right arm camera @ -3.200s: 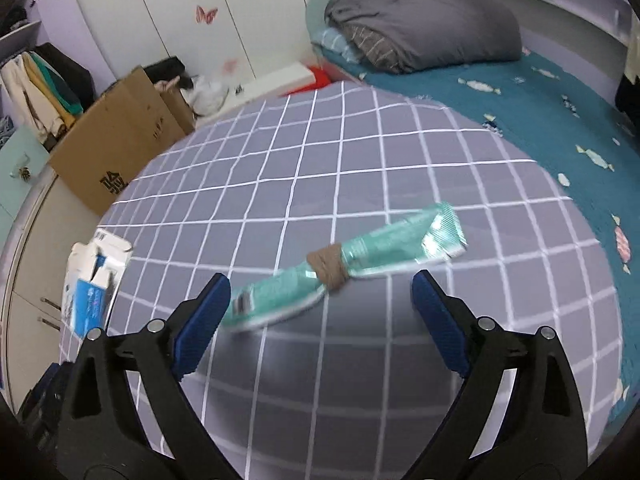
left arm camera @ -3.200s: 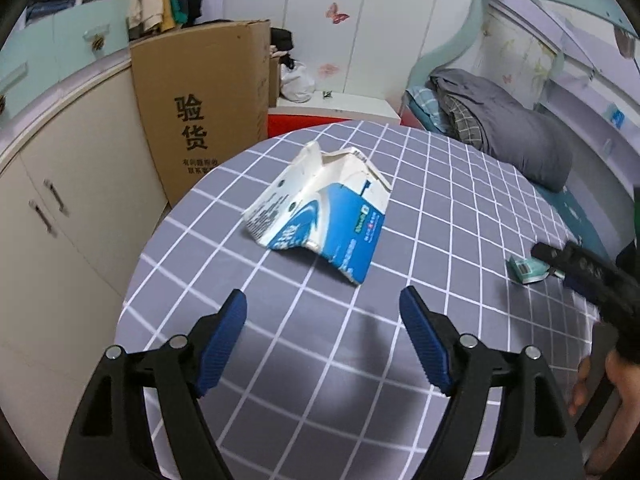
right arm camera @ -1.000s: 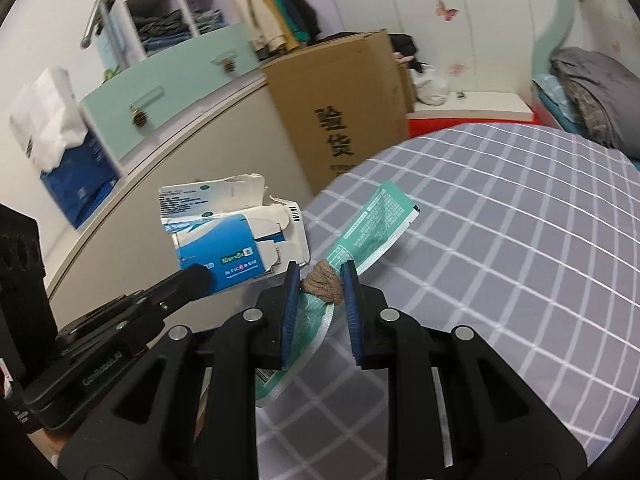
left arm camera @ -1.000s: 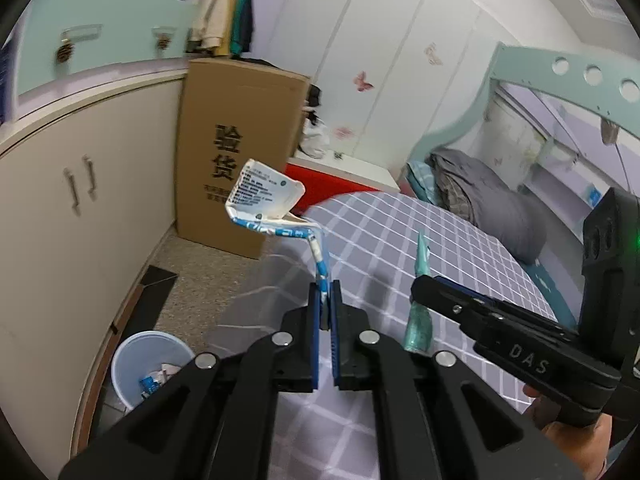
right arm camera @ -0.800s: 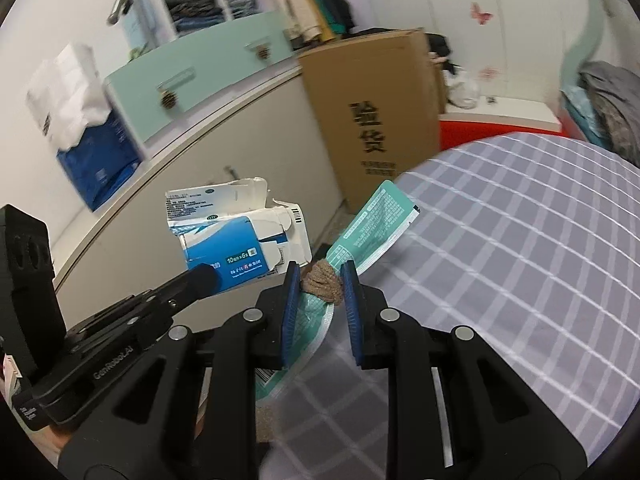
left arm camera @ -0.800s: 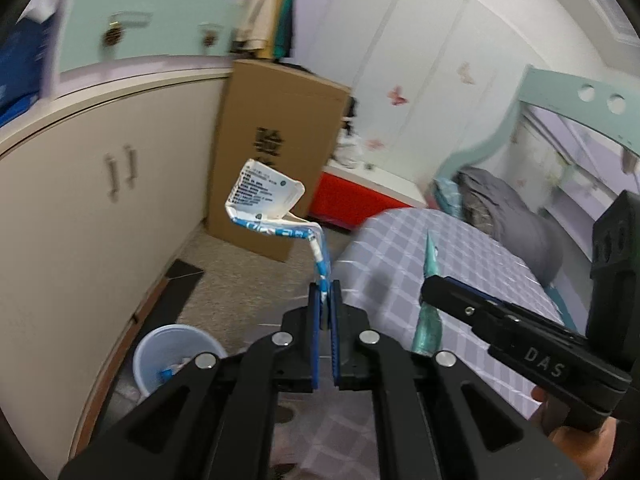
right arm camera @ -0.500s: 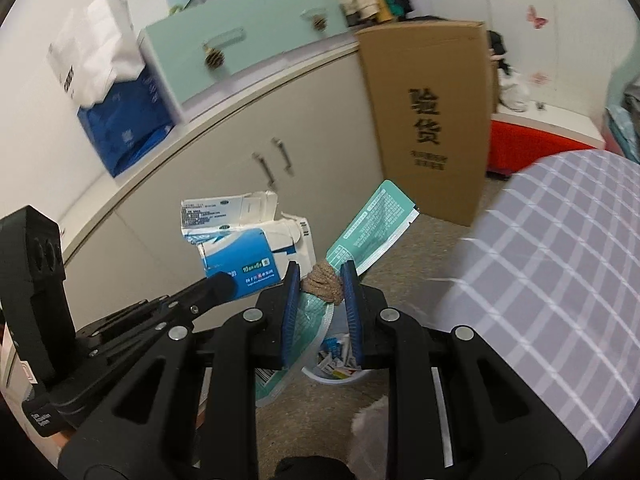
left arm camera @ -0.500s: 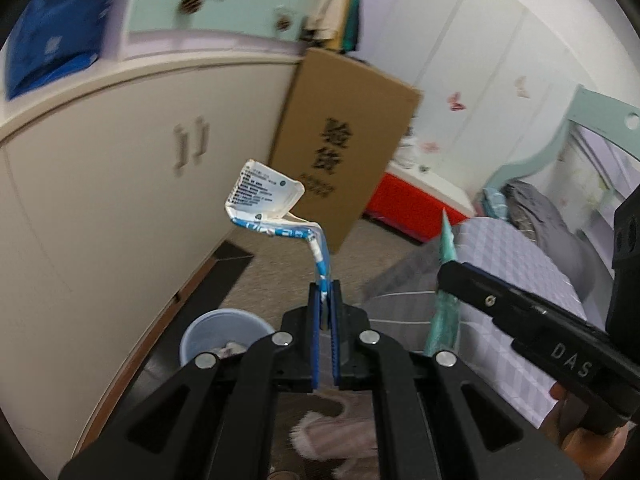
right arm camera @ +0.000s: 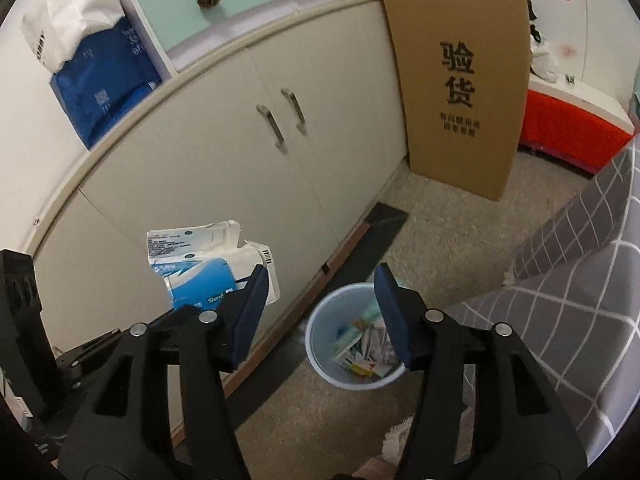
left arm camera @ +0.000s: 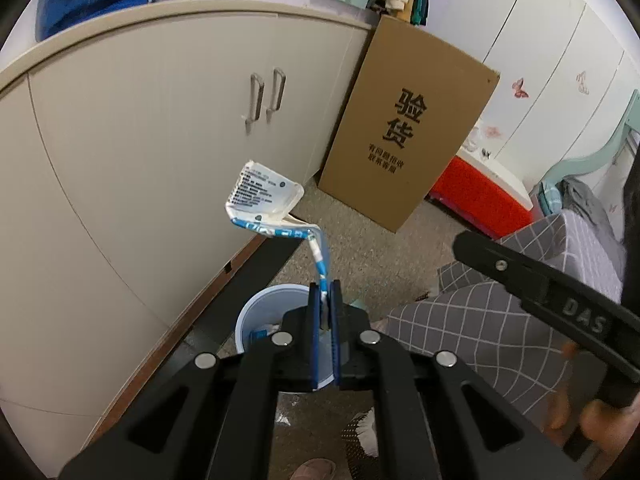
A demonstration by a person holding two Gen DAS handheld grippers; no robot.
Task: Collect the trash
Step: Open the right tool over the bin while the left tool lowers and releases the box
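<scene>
My left gripper [left arm camera: 325, 312] is shut on the edge of a crumpled blue-and-white carton [left arm camera: 264, 204], held in the air above a pale blue trash bin [left arm camera: 260, 320] on the floor. The carton also shows in the right wrist view [right arm camera: 200, 272], left of my right gripper [right arm camera: 320, 312]. The right gripper is open and empty, right above the trash bin [right arm camera: 352, 344], which holds several pieces of trash. A blurred green wrapper [right arm camera: 370, 312] is at the bin's mouth.
Beige cabinets [right arm camera: 224, 168] run along the left. A tall cardboard box [right arm camera: 460, 80] leans against them, with a red and white box [right arm camera: 572, 132] beyond. The table's grey checked cloth [right arm camera: 580, 280] hangs at the right. A dark mat [right arm camera: 384, 220] lies by the cabinet base.
Both grippers swung from the table to over the bin. The right gripper opened and let go of the green wrapper, which dropped toward the bin. The left still holds the carton.
</scene>
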